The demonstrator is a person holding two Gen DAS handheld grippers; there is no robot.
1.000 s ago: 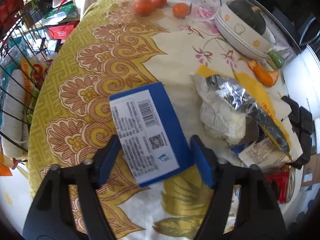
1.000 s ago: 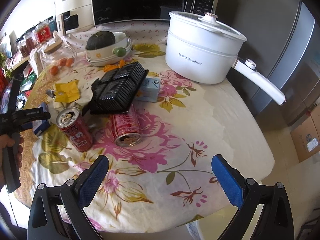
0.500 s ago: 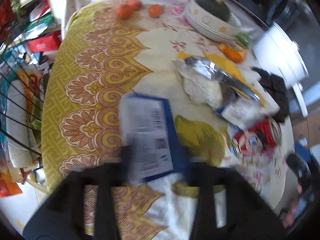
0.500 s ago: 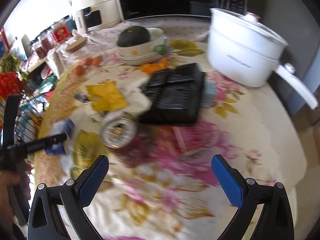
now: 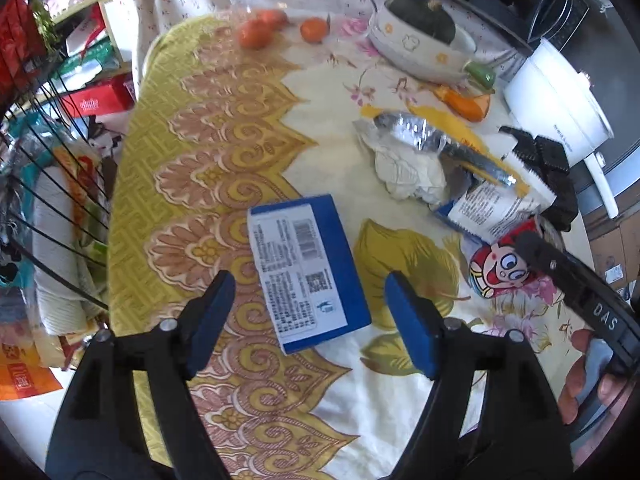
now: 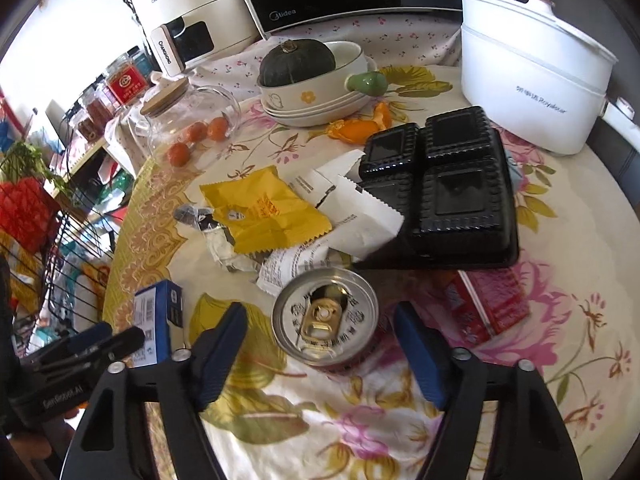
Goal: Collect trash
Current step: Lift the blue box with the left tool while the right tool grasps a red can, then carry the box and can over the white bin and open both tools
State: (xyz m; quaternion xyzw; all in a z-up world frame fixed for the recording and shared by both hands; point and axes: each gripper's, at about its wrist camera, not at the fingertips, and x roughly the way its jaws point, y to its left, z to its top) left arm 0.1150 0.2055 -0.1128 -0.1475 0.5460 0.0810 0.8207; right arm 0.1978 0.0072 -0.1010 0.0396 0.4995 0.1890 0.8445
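A blue box (image 5: 304, 268) with a white label lies flat on the tablecloth between the fingers of my left gripper (image 5: 308, 284). Its jaws are opening and the pads stand clear of the box. In the right wrist view the box (image 6: 158, 320) sits beside the left gripper (image 6: 92, 340). My right gripper (image 6: 320, 312) hangs over an upright red can (image 6: 325, 320). Its jaws are closing around the can, with a gap left on both sides. A second red can (image 6: 488, 304) lies on its side. A yellow wrapper (image 6: 260, 208), a white wrapper (image 6: 360, 216) and crumpled tissue (image 5: 408, 168) lie behind.
A black plastic tray (image 6: 448, 192) sits behind the cans. Farther back stand a white pot (image 6: 532, 76), stacked bowls (image 6: 312, 100) with a squash, a glass jar (image 6: 188, 120) of oranges and orange peel (image 6: 360, 124). A wire rack (image 5: 48, 184) stands off the table's left edge.
The left gripper closed on the blue box, then opened again with the box on the cloth. The right gripper moved left over the upright can and its jaws narrowed.
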